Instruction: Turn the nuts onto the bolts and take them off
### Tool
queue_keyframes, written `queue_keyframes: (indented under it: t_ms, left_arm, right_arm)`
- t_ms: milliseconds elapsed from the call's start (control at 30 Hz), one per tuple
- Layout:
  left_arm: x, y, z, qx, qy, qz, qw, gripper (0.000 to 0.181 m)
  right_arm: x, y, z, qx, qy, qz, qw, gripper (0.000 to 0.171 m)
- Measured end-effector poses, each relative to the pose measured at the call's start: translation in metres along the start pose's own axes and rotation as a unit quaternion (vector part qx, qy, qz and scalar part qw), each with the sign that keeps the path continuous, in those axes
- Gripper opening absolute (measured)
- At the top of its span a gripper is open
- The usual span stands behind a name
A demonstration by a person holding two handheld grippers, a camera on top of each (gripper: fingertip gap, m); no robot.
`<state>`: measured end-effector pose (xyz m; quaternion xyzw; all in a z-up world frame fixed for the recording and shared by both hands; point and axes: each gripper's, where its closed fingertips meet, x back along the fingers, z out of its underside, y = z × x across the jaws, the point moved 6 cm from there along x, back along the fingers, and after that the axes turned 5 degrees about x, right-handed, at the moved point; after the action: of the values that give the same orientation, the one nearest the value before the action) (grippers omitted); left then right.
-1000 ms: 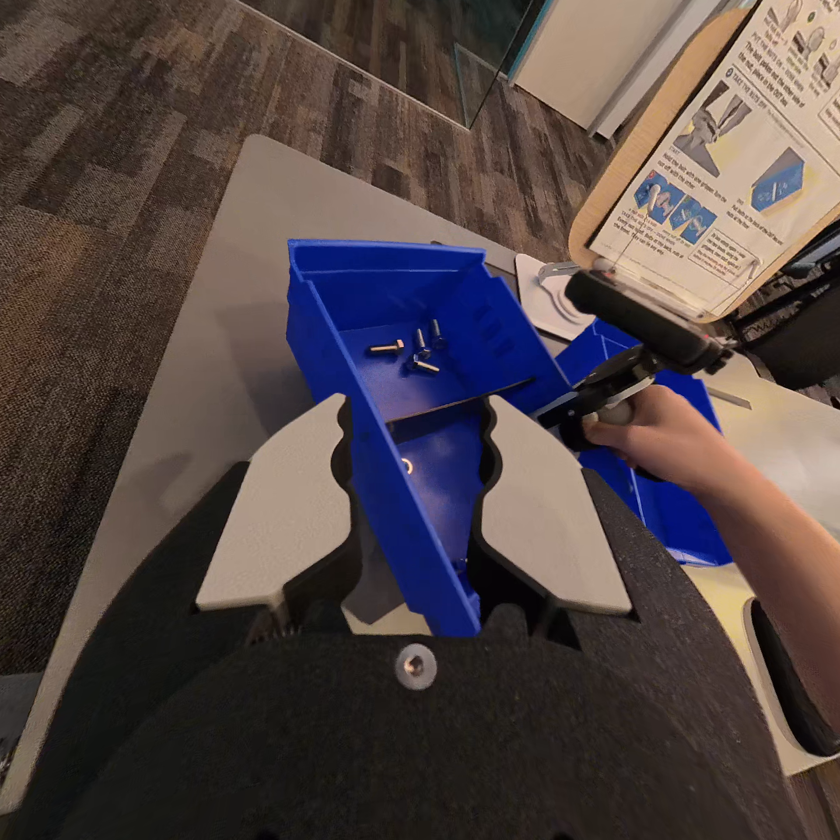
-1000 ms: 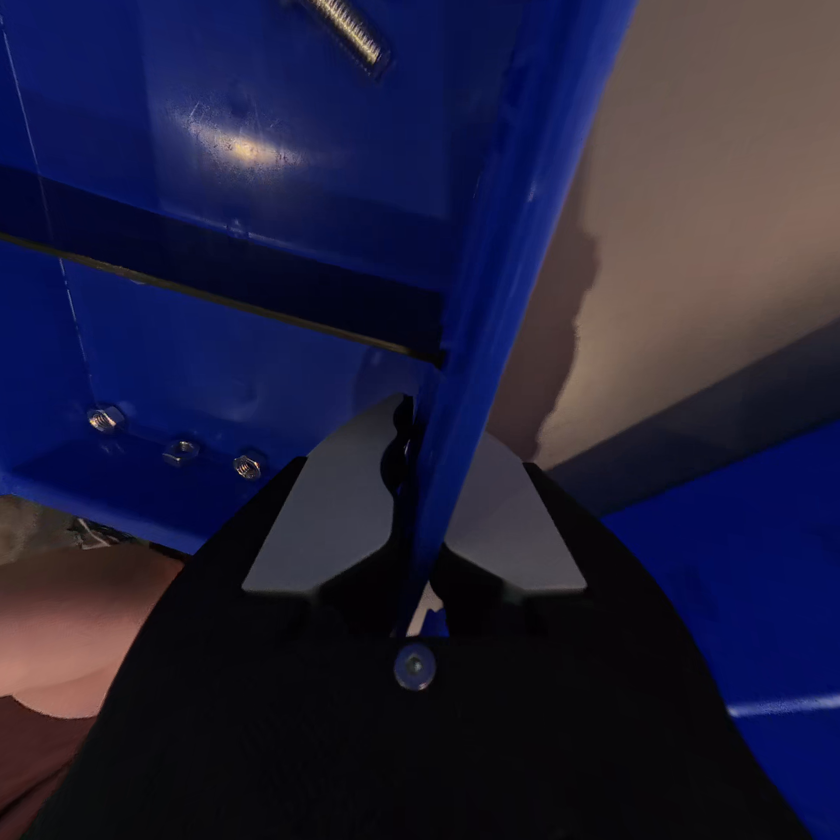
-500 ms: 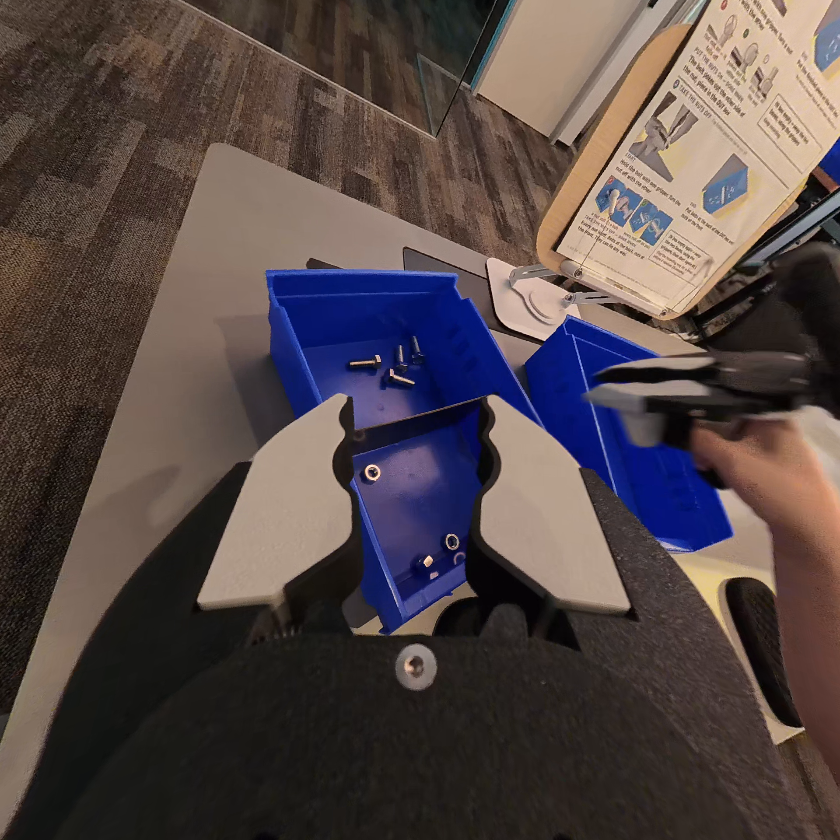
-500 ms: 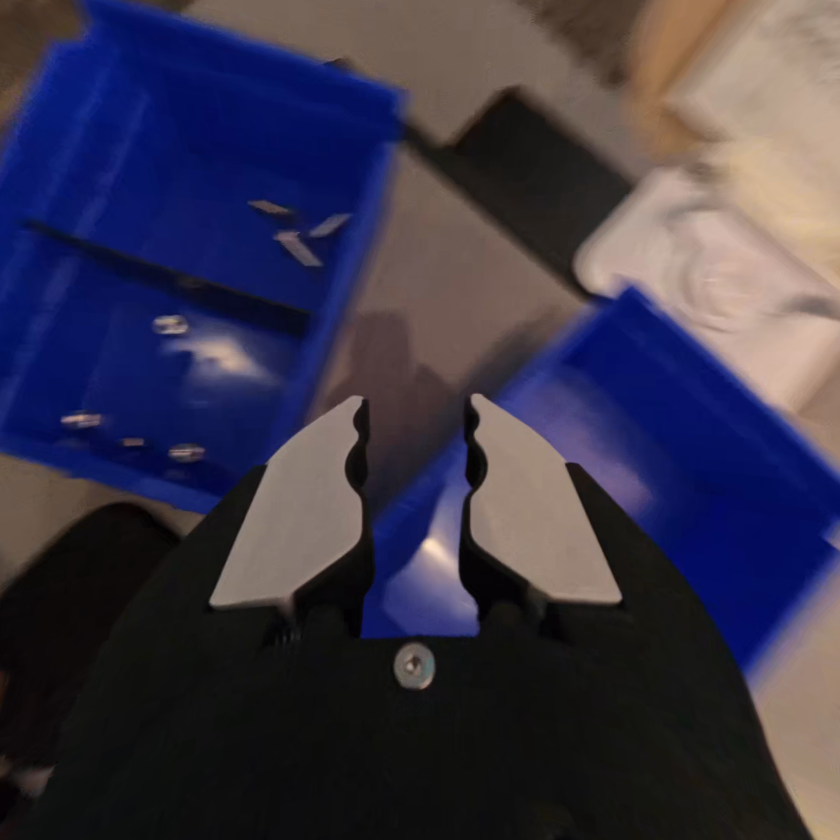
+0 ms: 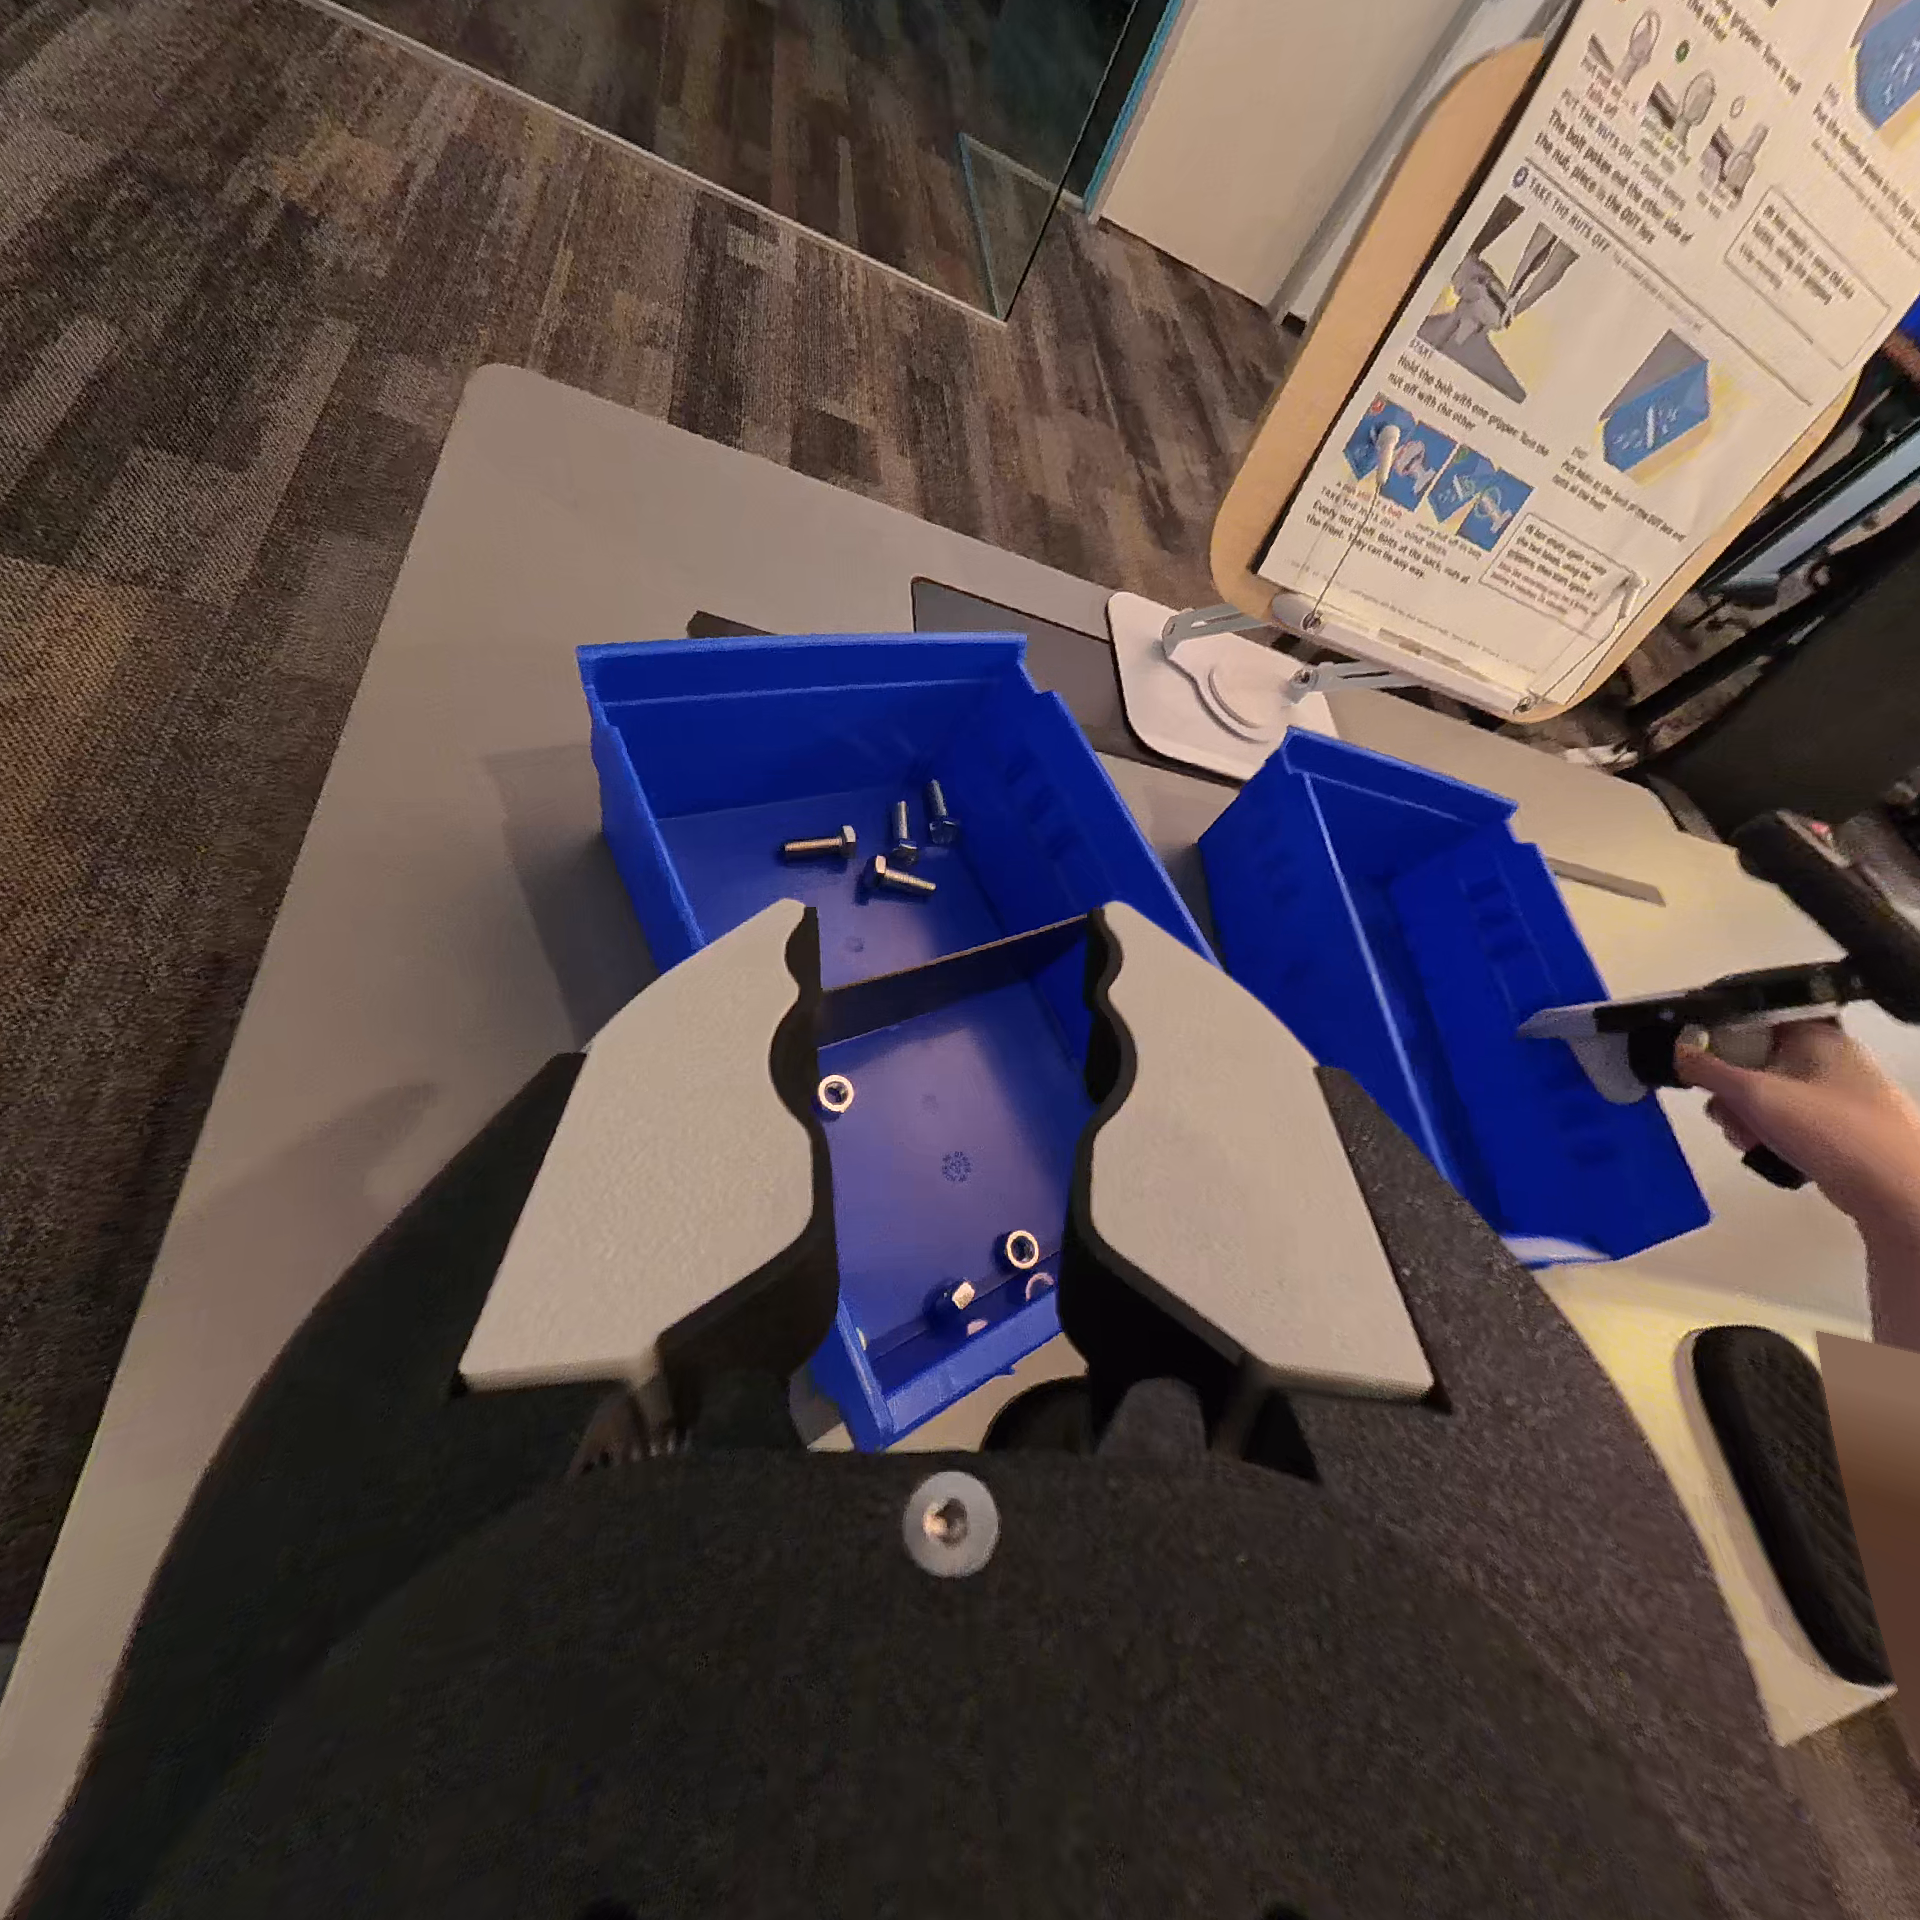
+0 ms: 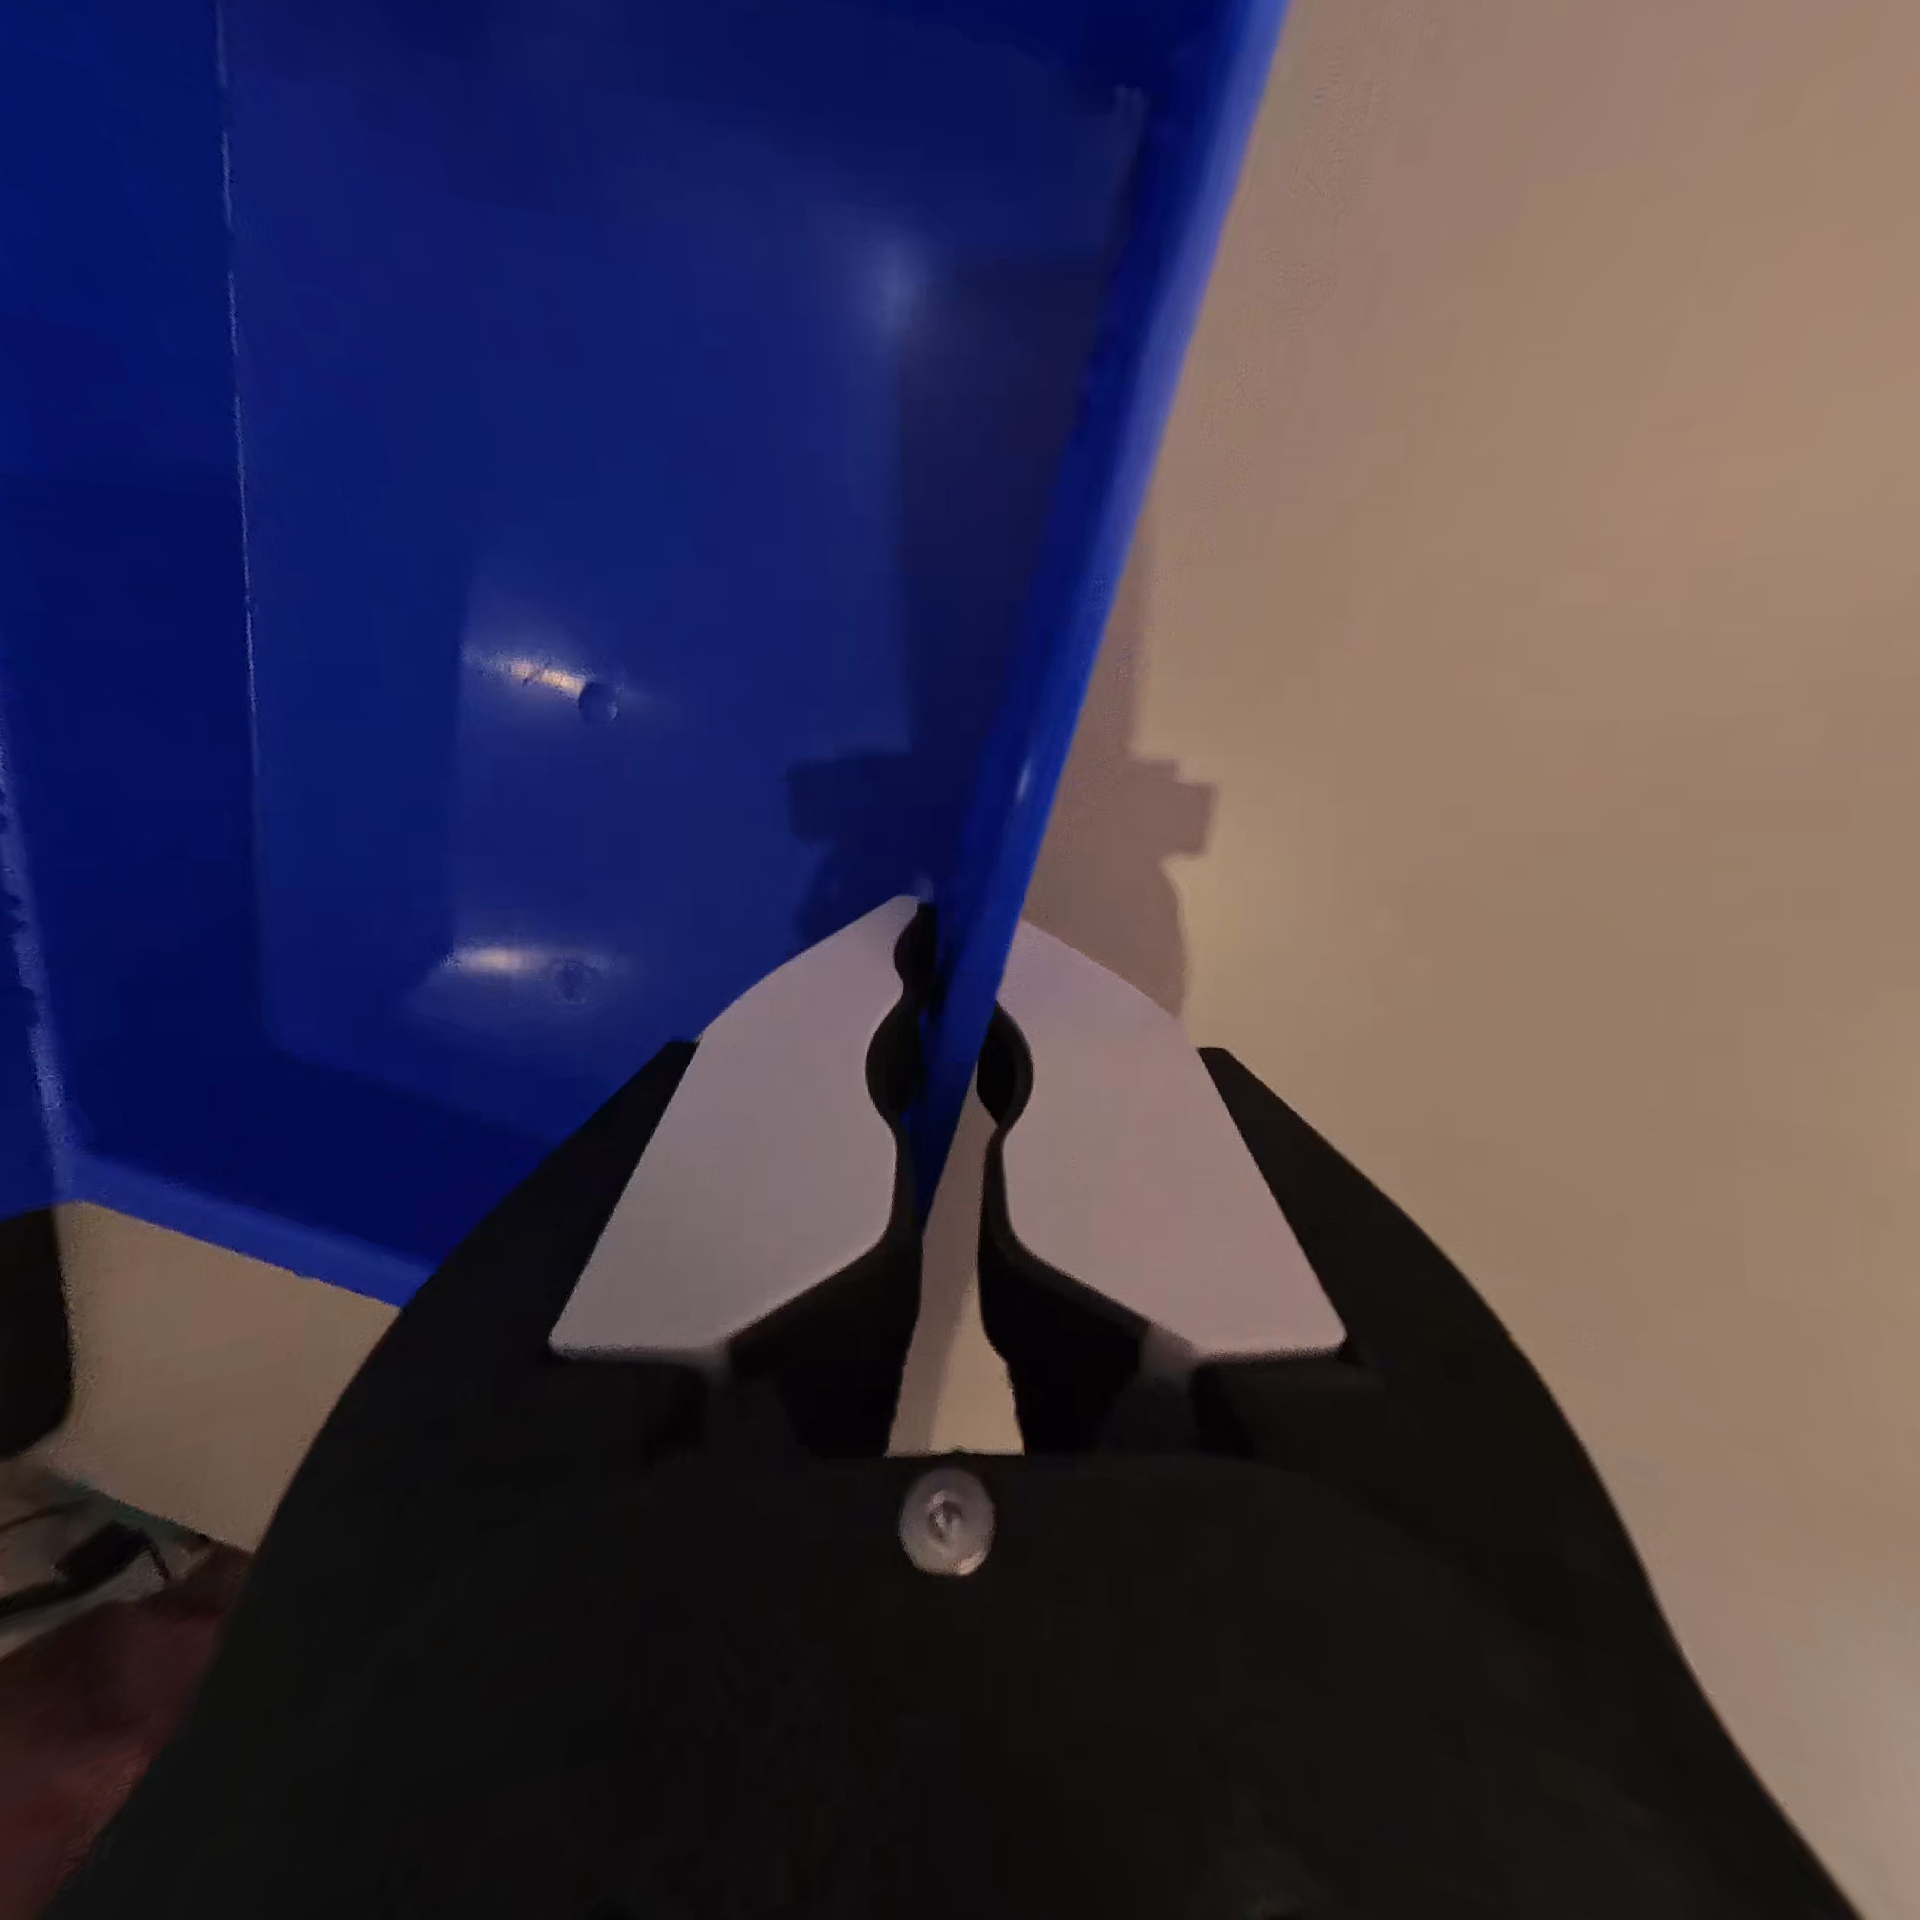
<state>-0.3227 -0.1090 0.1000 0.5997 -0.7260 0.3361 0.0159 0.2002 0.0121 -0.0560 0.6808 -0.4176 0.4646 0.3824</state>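
Since a second ago your right tongs (image 6: 951,997) left the divided bin (image 5: 727,800); now pinching the empty bin (image 6: 623,520) wall, left tongs (image 5: 945,935) spread; tug hard and it tips.

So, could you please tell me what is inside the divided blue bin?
In the divided blue bin, four bolts lie behind the divider, loose nuts in front. The left tongs cover part of the front compartment.

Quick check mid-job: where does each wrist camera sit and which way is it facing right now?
Left wrist view: on the open left gripper, looking down at the divided blue bin; the other hand shows.
Right wrist view: on the right gripper, shut on the empty blue bin wall.
Shared: the empty blue bin and right gripper.
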Motion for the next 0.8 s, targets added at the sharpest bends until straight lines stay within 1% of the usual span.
queue_keyframes:
  t_ms: [100,200,333,467,567,667,800]
  left_arm:
    - [-0.005,-0.009,0.001,-0.019,0.009,-0.001,1.0,0.047]
    - [-0.007,-0.011,-0.001,-0.016,0.006,0.003,1.0,0.046]
    - [-0.006,-0.003,0.0,-0.007,0.009,-0.019,1.0,0.045]
    - [-0.002,0.002,-0.002,0.002,-0.004,-0.03,1.0,0.045]
    - [0.005,0.001,-0.003,0.006,-0.015,-0.017,1.0,0.044]
    - [0.012,-0.004,-0.005,0.009,-0.031,-0.007,0.999,0.043]
    - [0.018,-0.029,-0.013,-0.032,-0.061,-0.026,0.997,0.043]
  right_arm:
    - [0.007,-0.036,0.005,0.003,0.01,0.002,1.0,0.006]
    - [0.018,-0.088,0.019,-0.011,0.01,0.025,1.0,0.008]
    - [0.038,-0.159,0.052,-0.045,0.022,0.044,0.998,0.007]
    - [0.056,-0.215,0.087,-0.076,0.031,0.049,0.995,0.006]
    - [0.066,-0.247,0.109,-0.094,0.034,0.06,0.993,0.006]
    - [0.073,-0.269,0.124,-0.104,0.03,0.057,0.992,0.006]
    - [0.079,-0.285,0.136,-0.095,0.033,0.053,0.994,0.006]
